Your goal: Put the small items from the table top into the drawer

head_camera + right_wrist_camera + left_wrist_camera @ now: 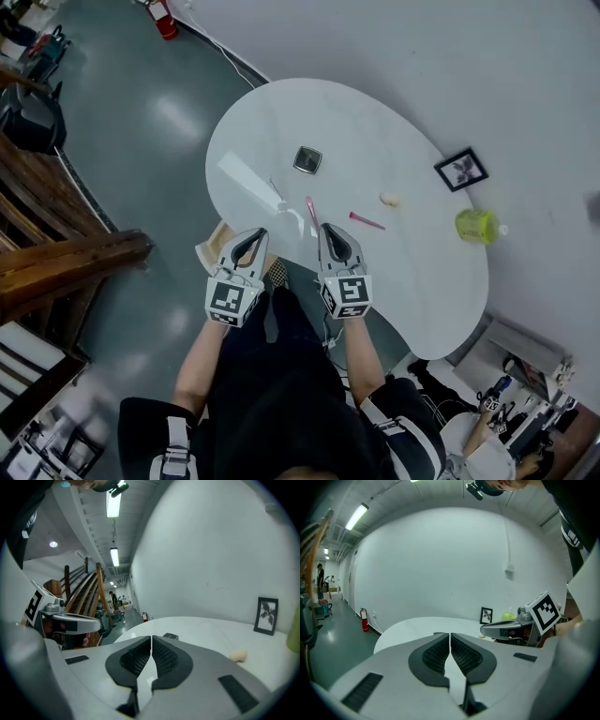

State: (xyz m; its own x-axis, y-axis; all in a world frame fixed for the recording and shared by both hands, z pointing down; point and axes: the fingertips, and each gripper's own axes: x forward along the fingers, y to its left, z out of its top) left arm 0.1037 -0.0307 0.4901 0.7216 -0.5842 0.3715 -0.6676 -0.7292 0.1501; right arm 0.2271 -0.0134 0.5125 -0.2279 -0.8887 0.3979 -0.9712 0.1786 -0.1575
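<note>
Forearms stretched forward side by side at the near edge of white table [375,122], left gripper [262,232] and right gripper [324,228] both pinched together, empty, tipped slightly downward; pink pen [367,221] flat on the tabletop just beyond the right one, long axis crosswise to both.

The head camera looks steeply down from above the person [281,403] onto the white surface [375,141]. The left hand-held gripper [251,239] and the right hand-held gripper [330,232] are at its near edge. Each gripper camera sits low behind its own jaws, facing nearly level across the surface toward the wall [440,564]. All three views share the framed picture [461,170].
</note>
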